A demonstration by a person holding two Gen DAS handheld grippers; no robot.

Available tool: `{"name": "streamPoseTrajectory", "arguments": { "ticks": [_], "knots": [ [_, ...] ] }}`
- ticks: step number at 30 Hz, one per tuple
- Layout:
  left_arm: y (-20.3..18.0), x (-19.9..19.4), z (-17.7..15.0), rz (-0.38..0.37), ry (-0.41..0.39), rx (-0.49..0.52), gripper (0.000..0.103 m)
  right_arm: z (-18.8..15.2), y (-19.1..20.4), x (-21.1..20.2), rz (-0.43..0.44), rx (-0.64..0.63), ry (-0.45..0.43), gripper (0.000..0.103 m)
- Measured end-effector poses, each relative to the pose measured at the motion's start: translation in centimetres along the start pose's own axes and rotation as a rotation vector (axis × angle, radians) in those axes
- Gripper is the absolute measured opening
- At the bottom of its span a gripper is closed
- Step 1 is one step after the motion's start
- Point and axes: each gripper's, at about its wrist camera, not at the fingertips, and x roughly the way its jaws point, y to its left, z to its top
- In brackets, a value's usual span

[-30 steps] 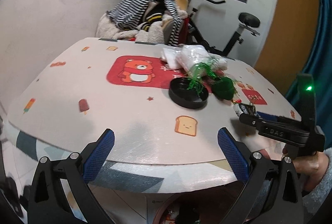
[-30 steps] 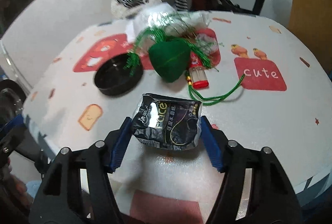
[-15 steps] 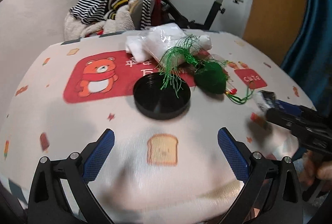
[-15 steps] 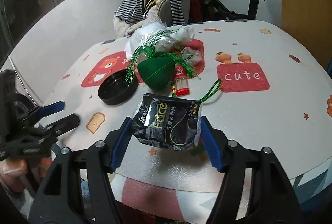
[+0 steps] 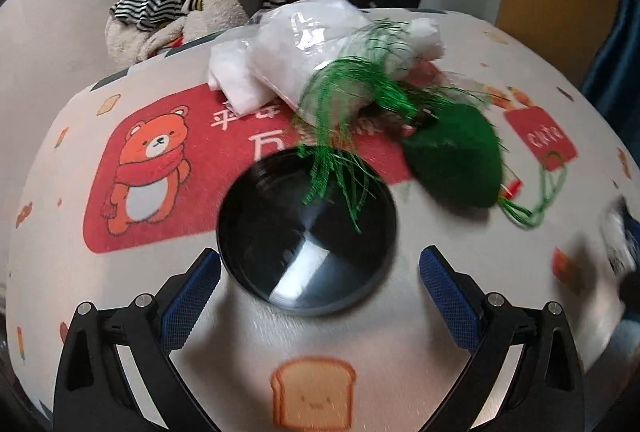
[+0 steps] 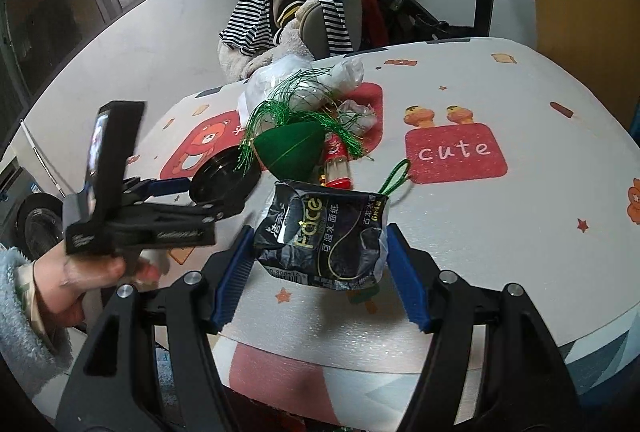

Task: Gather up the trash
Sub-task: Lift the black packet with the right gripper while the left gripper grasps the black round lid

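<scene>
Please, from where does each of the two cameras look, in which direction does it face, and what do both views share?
Left wrist: on the left gripper, low over the table, facing the black dish between its open blue fingers.
Right wrist: on the right gripper, above the table's near edge, facing across it; its fingers clamp the black tissue packet, and the person's left hand shows.
Shared: dish, green tinsel ornament, white plastic bag, bear print.
</scene>
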Motion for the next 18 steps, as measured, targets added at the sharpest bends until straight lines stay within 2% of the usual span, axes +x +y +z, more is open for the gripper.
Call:
{"name": "streamPoseTrajectory", "arguments": {
  "ticks": [4, 8, 9, 18],
  "knots": [
    [1.3, 1.3, 1.0, -0.025, 0.028, -0.086, 0.097, -0.2, -0.3, 0.0, -0.003, 0.003, 0.004, 0.066],
    [1.9, 1.7, 1.0, -0.013, 0.043, -0.107, 0.095, -0.4, -0.5, -0.1, -0.004, 0.008, 0.012, 0.066],
    [2.0, 1.5, 0.9, -0.009, 0.044, -0.110, 0.090, -0.5, -0.5, -0.1, -0.005, 0.008, 0.014, 0.066],
    [3.6, -2.4, -2.3, -0.031, 0.028, -0.127, 0.090, -0.9, 0.2, -1.0, 0.002, -0.004, 0.013, 0.066]
  ]
}}
